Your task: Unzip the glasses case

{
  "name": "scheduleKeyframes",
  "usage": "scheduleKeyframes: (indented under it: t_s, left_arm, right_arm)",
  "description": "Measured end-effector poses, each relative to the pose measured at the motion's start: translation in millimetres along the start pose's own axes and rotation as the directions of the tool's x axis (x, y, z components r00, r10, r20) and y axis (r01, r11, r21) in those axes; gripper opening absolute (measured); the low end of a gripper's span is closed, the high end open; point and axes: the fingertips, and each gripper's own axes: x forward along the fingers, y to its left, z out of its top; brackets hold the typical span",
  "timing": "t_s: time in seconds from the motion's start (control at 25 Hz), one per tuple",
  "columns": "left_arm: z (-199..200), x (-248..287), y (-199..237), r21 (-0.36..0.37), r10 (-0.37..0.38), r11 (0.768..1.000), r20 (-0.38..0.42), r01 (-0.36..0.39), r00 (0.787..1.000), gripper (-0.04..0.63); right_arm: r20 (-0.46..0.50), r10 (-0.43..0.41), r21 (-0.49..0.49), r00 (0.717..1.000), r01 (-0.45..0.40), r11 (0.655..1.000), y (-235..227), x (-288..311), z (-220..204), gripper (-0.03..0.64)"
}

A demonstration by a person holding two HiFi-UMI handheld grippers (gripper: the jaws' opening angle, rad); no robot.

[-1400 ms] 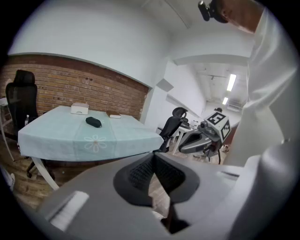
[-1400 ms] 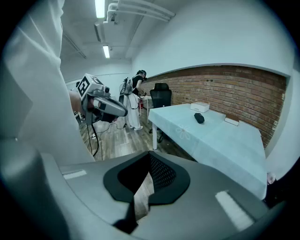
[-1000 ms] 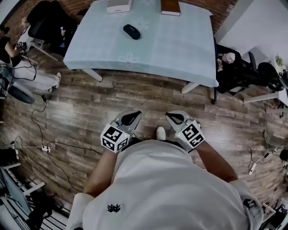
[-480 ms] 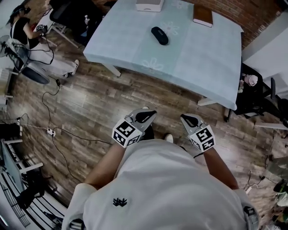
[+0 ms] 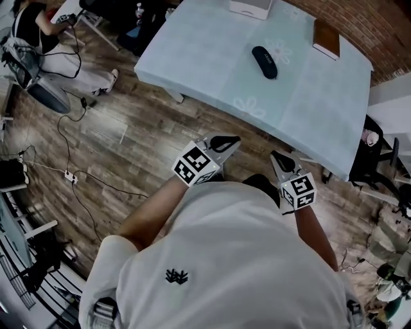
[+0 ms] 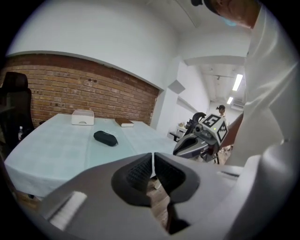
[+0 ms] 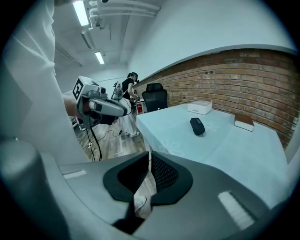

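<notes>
A table (image 5: 212,48) draped in a pale blue-green cloth with faint flower prints stands ahead, its far edge close to a red brick wall (image 6: 79,86). At that far edge sit a flat white box (image 5: 252,7) and, to its right, a closed brown book (image 5: 326,38). A dark wood-plank floor (image 5: 141,128) lies before the near edge, with black cables (image 5: 77,186) trailing across it to the table's left. Farther left a seated person (image 5: 38,35) is partly in view. At the table's right corner stands a black office chair (image 5: 376,157).

The black, oval, soft-sided glasses case (image 5: 264,62) lies on the cloth near the table's middle, in front of the white box and well apart from the brown book. It rests flat and looks closed; its zip cannot be made out. In the left gripper view the glasses case (image 6: 105,138) is a low dark lozenge; in the right gripper view the glasses case (image 7: 197,126) points end-on.

The left gripper (image 5: 225,143) and right gripper (image 5: 281,160) hover over the floor short of the table's near edge, well apart from the case. The left gripper (image 6: 153,164) has its ribbed pads pressed together with nothing between them, and the right gripper (image 7: 149,168) likewise.
</notes>
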Motion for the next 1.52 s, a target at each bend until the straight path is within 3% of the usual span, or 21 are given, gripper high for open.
scheduleKeyframes:
  t_s: [0.24, 0.6, 0.84, 1.12, 1.52]
  left_arm:
    - [-0.4, 7.3, 54.8, -0.041, -0.017, 0.999, -0.011, 0.016, 1.000, 0.060]
    - [32.7, 67.4, 120.5, -0.064, 0.010, 0.998, -0.039, -0.013, 0.999, 0.060]
    - [63.9, 121.6, 167.5, -0.035, 0.054, 0.998, -0.084, -0.057, 0.995, 0.060]
    - [71.1, 186.4, 211.8, 0.014, 0.091, 0.996, -0.153, -0.090, 0.984, 0.060]
    - [56.8, 254.5, 249.0, 0.098, 0.034, 0.995, -0.279, -0.006, 0.960, 0.057]
  right_arm:
    - [-0.032, -0.037, 0.010, 0.999, 0.037, 0.999, -20.3, 38.6, 21.0, 0.003]
    - [-0.071, -0.041, 0.020, 0.997, 0.043, 0.999, -115.6, 84.9, 34.1, 0.003]
    - [-0.105, -0.004, 0.011, 0.994, 0.005, 1.000, -181.8, 120.9, 28.4, 0.003]
    - [-0.112, 0.049, 0.022, 0.993, -0.046, 0.999, -226.0, 158.6, 14.6, 0.014]
    - [-0.128, -0.014, 0.030, 0.992, 0.018, 0.999, -244.5, 189.3, -1.6, 0.028]
